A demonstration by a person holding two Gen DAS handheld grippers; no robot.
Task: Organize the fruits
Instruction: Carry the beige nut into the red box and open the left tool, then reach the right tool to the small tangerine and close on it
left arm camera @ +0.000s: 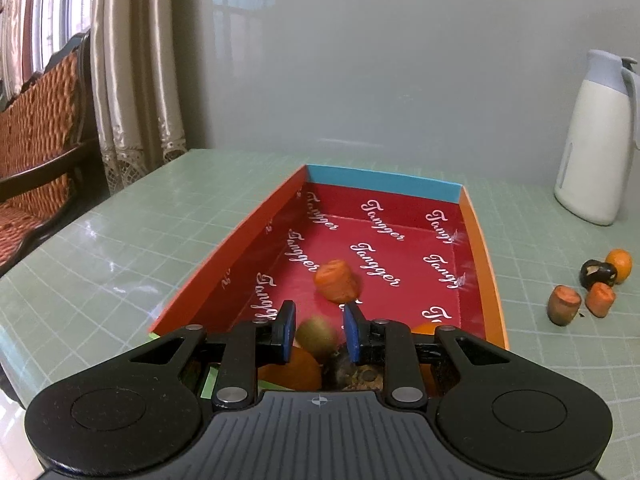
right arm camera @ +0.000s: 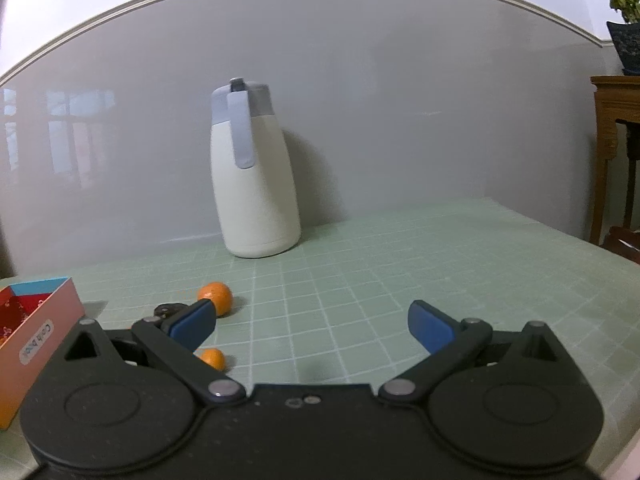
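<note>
Left wrist view puts your left gripper (left arm camera: 319,330) over the near end of the box (left arm camera: 482,264), a shallow cardboard tray with a glossy red printed lining, orange side walls and a blue far wall; its long axis runs straight away from the claw. The jaws are drawn close together with a smeared greenish-brown fruit (left arm camera: 316,336) between the blue pads, and you cannot tell from the blur whether they actually press on it. An orange-red cut piece (left arm camera: 336,286), stubby and matte, lies on the lining just beyond. More fruit is packed under the claw, half hidden. The remaining pieces sit on the gridded green mat (right arm camera: 400,264), right of the box: a smooth round tangerine (right arm camera: 216,298), a smaller orange fruit (right arm camera: 212,358) and a dark, wrinkled-looking one (right arm camera: 168,310). Your right gripper (right arm camera: 312,320) has its jaws spread wide with nothing in them, and that cluster lies just ahead and to its left, partly behind its left finger. By my reading, that makes your right hand the nearer one. The white jug (right arm camera: 252,184) stands well behind.
</note>
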